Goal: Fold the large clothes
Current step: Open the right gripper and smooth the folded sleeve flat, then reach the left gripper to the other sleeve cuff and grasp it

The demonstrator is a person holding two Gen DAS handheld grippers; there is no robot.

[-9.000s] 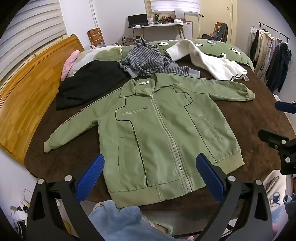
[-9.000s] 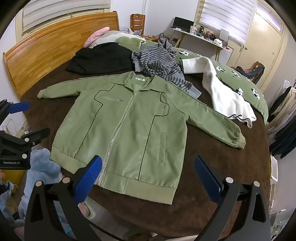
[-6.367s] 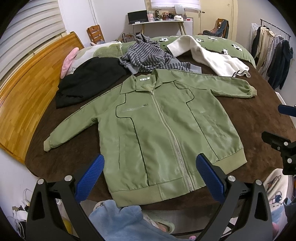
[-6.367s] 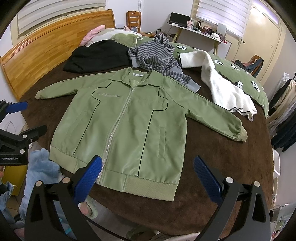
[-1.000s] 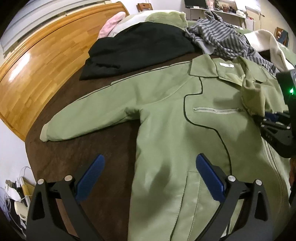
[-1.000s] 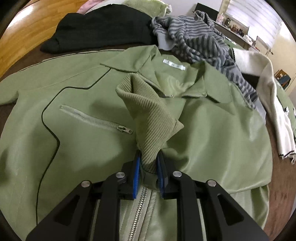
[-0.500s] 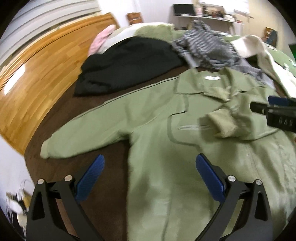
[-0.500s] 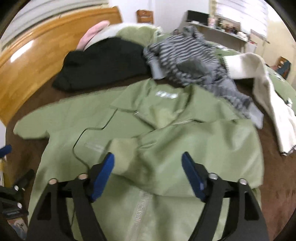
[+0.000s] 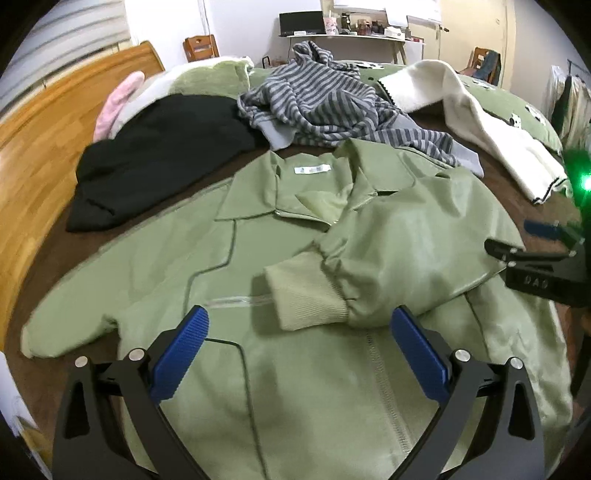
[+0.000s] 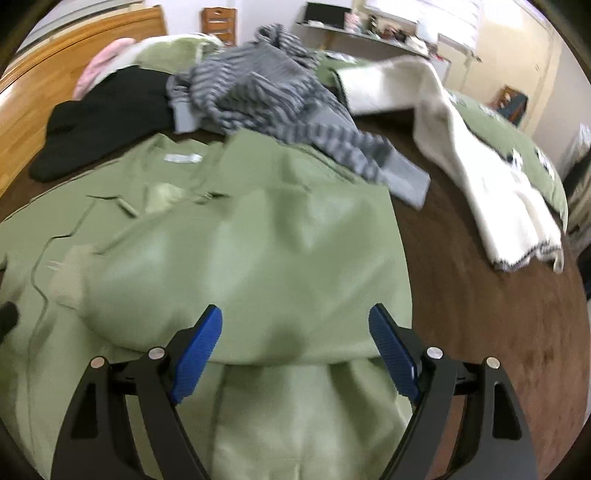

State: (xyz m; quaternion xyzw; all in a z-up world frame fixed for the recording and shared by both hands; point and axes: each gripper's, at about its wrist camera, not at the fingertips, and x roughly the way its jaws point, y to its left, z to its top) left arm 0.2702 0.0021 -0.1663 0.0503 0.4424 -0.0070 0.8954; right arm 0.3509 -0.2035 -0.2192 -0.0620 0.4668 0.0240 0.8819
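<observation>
Both the left gripper (image 9: 298,349) and right gripper (image 10: 295,347) gape empty; the olive-green zip-up jacket's (image 9: 258,387) folded sleeve (image 9: 388,266) may slide off.

Headboard: honey-coloured wooden slatted headboard (image 9: 44,122), left of the bed.
Bed cover: dark brown bedspread (image 10: 480,295).
Far wall: white desk (image 9: 347,37), wooden chair (image 9: 199,46), cream door (image 9: 476,26).
Window: white slatted blinds (image 9: 66,40).

green jacket (image 9: 258,280) | flat, zipped | one sleeve (image 9: 388,258) folded across chest
</observation>
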